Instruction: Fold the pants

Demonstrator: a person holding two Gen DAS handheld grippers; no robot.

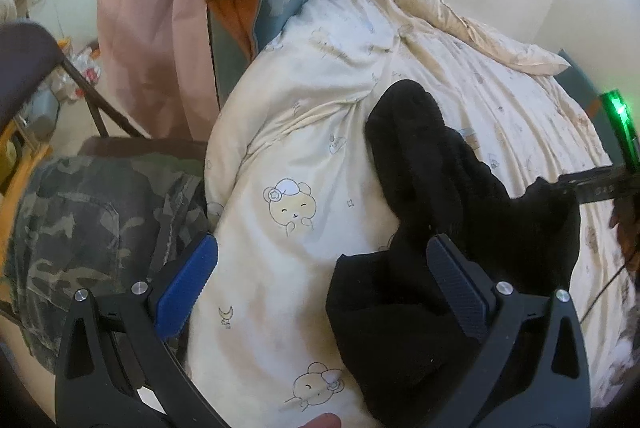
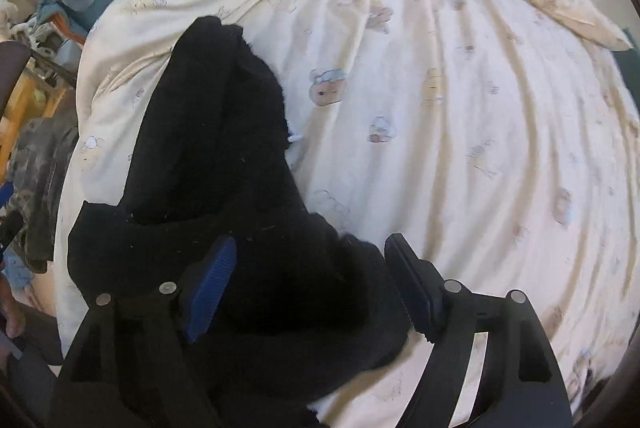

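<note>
The left gripper [image 1: 320, 280], jaws apart, hangs over the bed [image 1: 288, 163], the black pants [image 1: 432, 187] under its right jaw. The right gripper [image 2: 310, 276], jaws apart, straddles them unpinched. Better to pinch one clean edge, then fold flat.

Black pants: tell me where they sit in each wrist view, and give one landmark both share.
Left wrist: black pants lie right of centre, running to the bottom.
Right wrist: they fill the lower left, between the open fingers.
Shared landmark: the cream bear-print quilt beneath them.
</note>
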